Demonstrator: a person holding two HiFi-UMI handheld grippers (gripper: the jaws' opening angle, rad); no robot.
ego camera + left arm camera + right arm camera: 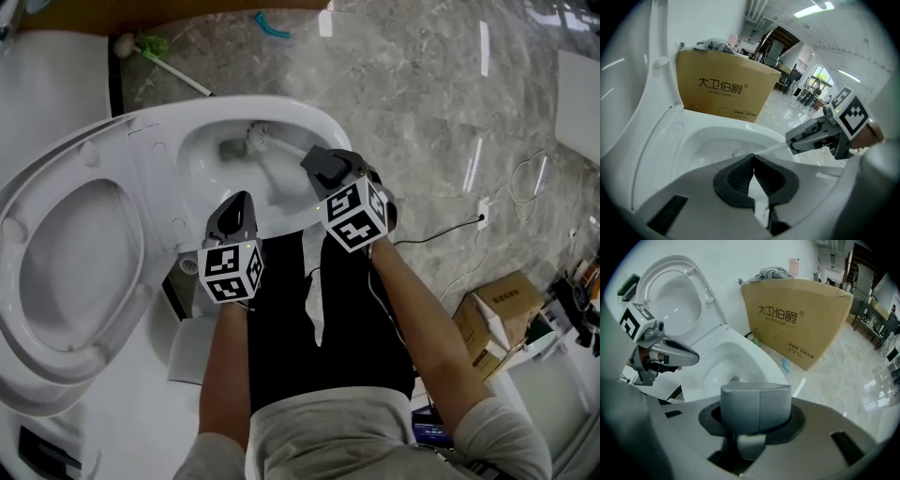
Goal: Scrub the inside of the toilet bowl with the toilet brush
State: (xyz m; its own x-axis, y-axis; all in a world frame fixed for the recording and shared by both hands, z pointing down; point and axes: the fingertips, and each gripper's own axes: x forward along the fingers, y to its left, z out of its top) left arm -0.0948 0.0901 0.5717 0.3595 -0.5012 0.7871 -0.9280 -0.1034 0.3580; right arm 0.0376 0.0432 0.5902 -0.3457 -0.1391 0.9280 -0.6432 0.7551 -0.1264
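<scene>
The white toilet bowl [211, 117] stands with its lid and seat [66, 272] swung up at the left. My right gripper [319, 161] is shut on the grey handle end of the toilet brush [756, 406]. The white shaft slants down into the bowl, where the brush head [255, 137] rests near the drain. From the left gripper view the same shaft [768, 149] runs from the right gripper [806, 138] into the bowl. My left gripper [239, 199] hovers over the bowl's near rim, jaws shut with nothing held [752, 157].
A large printed cardboard box [797, 319] stands behind the toilet. A second brush [155, 56] and a teal object [272, 25] lie on the marble floor beyond it. At the right are a cable [450, 230] and small cardboard boxes [497, 314].
</scene>
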